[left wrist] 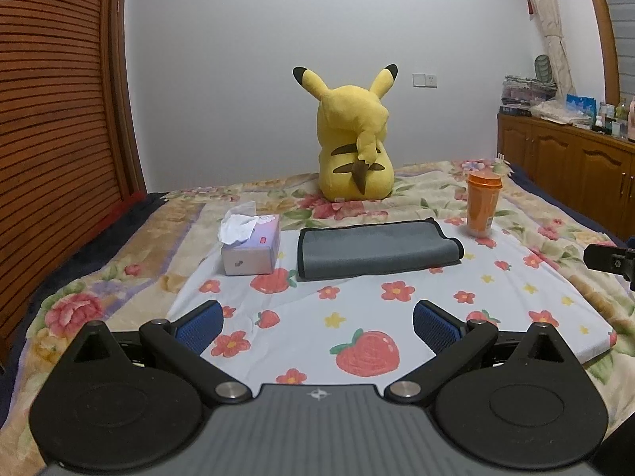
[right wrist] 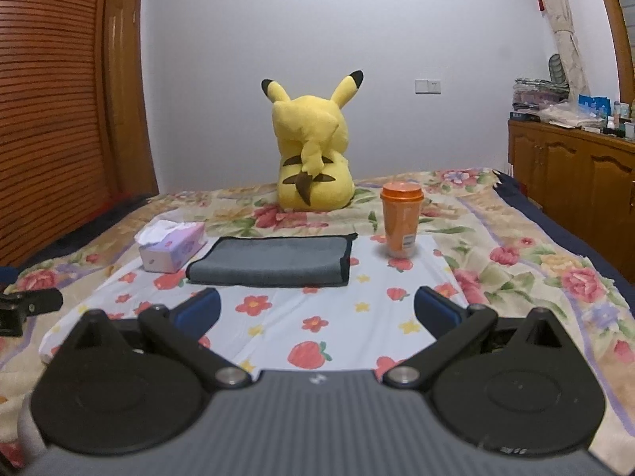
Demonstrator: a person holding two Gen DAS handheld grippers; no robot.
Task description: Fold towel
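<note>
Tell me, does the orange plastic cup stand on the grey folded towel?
No, the orange plastic cup stands beside the grey folded towel.

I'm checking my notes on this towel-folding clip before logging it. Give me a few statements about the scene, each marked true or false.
1. The grey towel lies folded on the strawberry-print cloth. True.
2. The left claw grips the towel. False: it is open, short of the towel.
3. The orange cup stands upright to the right of the towel. True.
4. The tissue box sits on top of the towel. False: it sits beside the towel's left end.
5. The yellow plush toy faces the cameras. False: its back and tail show.
6. The right claw is open. True.
</note>
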